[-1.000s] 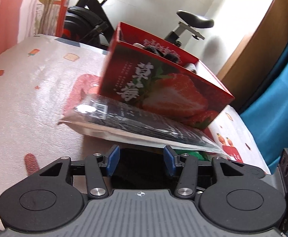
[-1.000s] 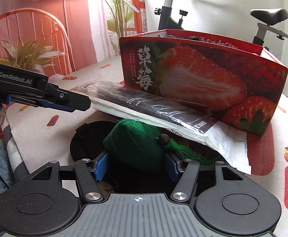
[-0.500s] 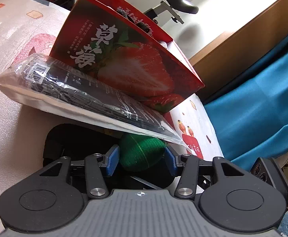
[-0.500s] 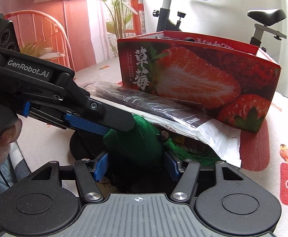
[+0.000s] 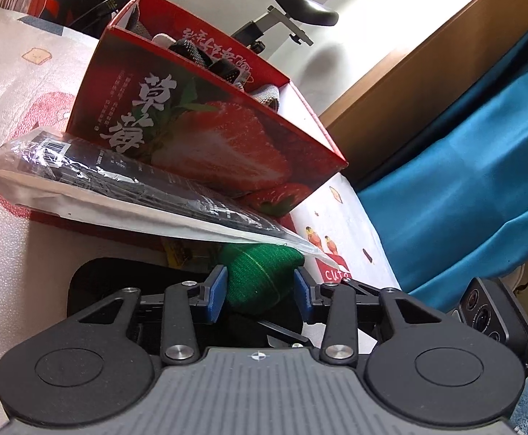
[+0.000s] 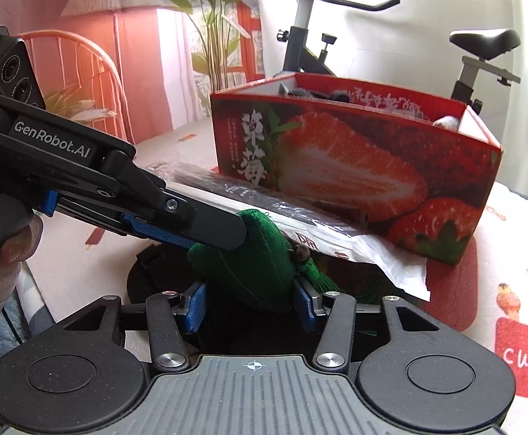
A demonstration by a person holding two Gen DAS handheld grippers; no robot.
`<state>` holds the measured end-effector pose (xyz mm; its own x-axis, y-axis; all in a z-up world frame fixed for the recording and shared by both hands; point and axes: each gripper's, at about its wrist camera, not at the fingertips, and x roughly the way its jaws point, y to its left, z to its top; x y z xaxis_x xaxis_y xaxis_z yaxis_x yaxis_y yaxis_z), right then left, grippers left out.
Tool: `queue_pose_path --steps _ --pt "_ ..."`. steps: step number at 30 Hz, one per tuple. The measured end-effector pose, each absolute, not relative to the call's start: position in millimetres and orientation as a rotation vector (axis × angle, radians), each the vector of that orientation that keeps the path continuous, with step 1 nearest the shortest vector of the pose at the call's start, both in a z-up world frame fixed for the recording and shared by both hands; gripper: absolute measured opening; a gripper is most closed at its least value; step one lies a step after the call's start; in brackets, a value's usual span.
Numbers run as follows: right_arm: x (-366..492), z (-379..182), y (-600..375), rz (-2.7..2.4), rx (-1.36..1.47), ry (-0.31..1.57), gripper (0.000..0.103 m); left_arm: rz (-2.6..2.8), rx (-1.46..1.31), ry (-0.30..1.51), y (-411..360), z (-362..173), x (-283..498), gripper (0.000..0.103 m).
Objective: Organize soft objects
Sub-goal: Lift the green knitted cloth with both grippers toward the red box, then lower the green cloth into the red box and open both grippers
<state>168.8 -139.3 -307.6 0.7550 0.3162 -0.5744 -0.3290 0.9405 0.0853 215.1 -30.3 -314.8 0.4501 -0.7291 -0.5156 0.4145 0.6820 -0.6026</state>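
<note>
Green pouch (image 6: 260,264): low centre of both views, under packet (image 6: 300,224), before strawberry box (image 6: 354,166). Left gripper (image 5: 260,291) closing, blue pads touching pouch. Right gripper (image 6: 251,299) closing around it; contact unclear.

Tight quarters ahead of both tongs. Right tongs (image 6: 251,302) closing around the green pouch (image 6: 260,272), right pad touching it, left pad a sliver clear. Left tongs (image 5: 259,291) closing from the left on the same pouch (image 5: 260,275), upper finger (image 6: 224,232) lying over its top. Directly above and beyond, blocked by the plastic-wrapped packet (image 6: 300,224), slanting over the pouch and leaning on the strawberry box (image 6: 354,177). Box a tall wall behind, open at the top with fabric items inside. Black pad (image 6: 155,272) underfoot. Open worktop (image 6: 82,253) left of the right tongs, under the left tongs; more bare worktop (image 5: 6,272) left of the left tongs. Further right, free patterned cloth (image 6: 510,253).
</note>
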Motion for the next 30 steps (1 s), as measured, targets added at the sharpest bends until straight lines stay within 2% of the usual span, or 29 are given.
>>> queue_pose_path --steps 15,22,30 --pt "164.6 -189.5 -142.7 0.376 -0.088 0.396 0.046 -0.75 -0.386 0.59 -27.2 -200.6 202.2 0.039" --pt "191.9 -132.9 -147.0 0.388 -0.126 0.325 0.046 -0.76 -0.365 0.512 -31.8 -152.6 221.5 0.039" --pt "244.9 -92.9 -156.0 0.386 -0.196 0.291 0.047 -0.745 -0.256 0.446 -52.7 -115.6 265.5 0.039"
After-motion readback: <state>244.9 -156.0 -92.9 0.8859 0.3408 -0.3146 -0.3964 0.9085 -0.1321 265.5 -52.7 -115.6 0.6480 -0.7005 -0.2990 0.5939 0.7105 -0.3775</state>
